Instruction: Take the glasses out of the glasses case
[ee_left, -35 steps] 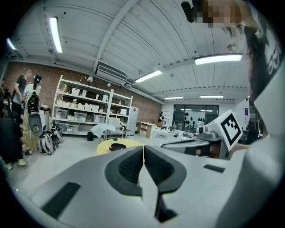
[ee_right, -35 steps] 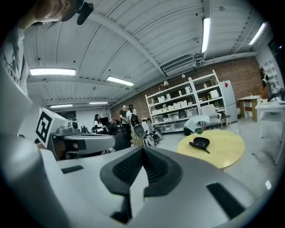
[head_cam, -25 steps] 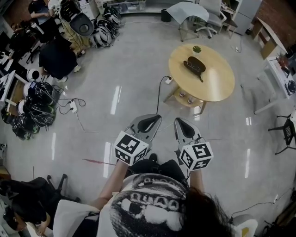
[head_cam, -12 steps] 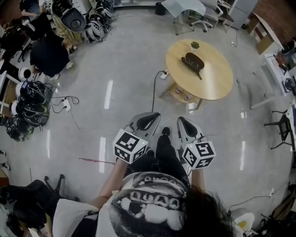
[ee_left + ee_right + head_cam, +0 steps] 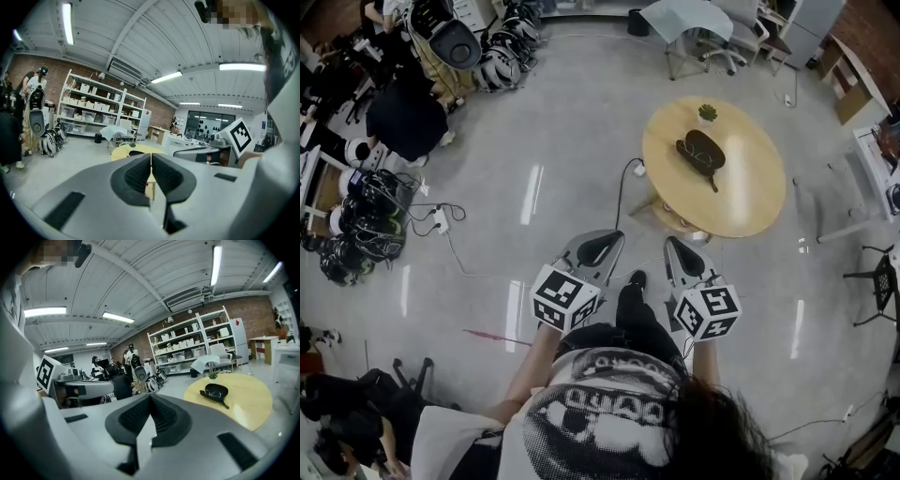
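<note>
A glossy pale grey floor ran through a wide workshop under a white ribbed ceiling. Nearest, the person stood with both tools held out at waist height, side by side and apart. The grey two-jaw left gripper had its dark ribbed pads pressed together with nothing between them, as its own view showed. The matching grey right gripper was likewise closed and empty, its pads meeting along a thin seam. Each carried a white cube with black square markers at its rear.

Ahead and to the person's right stood a round light wooden table, well apart from both grippers. A dark cable trailed over the floor to its base. On the tabletop lay the dark oval glasses case, open, with a dark strap trailing off one end. Inside it sat what looked like thin-rimmed glasses, though they were small in the right gripper view. A small green potted plant stood just beyond the case.

Farther off, white metal shelving with storage boxes lined a brick wall.
</note>
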A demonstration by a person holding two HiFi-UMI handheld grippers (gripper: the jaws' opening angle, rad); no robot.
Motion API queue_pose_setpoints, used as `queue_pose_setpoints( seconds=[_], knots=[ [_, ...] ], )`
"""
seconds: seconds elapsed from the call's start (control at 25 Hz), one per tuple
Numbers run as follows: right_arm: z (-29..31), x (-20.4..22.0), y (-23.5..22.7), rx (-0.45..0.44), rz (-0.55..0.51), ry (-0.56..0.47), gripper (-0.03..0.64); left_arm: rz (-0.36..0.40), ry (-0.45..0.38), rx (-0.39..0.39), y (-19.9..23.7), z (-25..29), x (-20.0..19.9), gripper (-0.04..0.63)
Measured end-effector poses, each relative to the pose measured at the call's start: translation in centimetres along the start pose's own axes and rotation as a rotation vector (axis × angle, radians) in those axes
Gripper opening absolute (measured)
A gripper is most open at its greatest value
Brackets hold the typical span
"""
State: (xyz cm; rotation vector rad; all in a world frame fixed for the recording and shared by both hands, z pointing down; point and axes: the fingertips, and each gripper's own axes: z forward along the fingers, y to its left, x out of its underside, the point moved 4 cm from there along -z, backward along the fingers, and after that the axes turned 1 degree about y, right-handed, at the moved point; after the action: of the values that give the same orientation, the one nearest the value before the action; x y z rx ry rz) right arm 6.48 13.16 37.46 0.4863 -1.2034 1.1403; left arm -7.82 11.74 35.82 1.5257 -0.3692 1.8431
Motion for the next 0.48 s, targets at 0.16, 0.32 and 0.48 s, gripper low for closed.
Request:
queue_pose_setpoints(
  seconds=[0.16,0.32,0.48],
  knots=[
    [2.8,-2.2,-3.8,-0.021,-0.008,0.016,-0.003,0.006,-0.003,-0.018,1.8,4.3,-2.3,0.015],
    [5.5,-4.2,-7.6,-0.033,0.000,0.020,-0.003,0.016,0.001,-0.027,3.0,8.3,-4.2,0.015],
    [7.6,-5.2,-10.5,-0.043,0.010,0.027,-0.003,0.016,0.027,-0.034,4.2,11.4,-4.7,0.015]
  ],
)
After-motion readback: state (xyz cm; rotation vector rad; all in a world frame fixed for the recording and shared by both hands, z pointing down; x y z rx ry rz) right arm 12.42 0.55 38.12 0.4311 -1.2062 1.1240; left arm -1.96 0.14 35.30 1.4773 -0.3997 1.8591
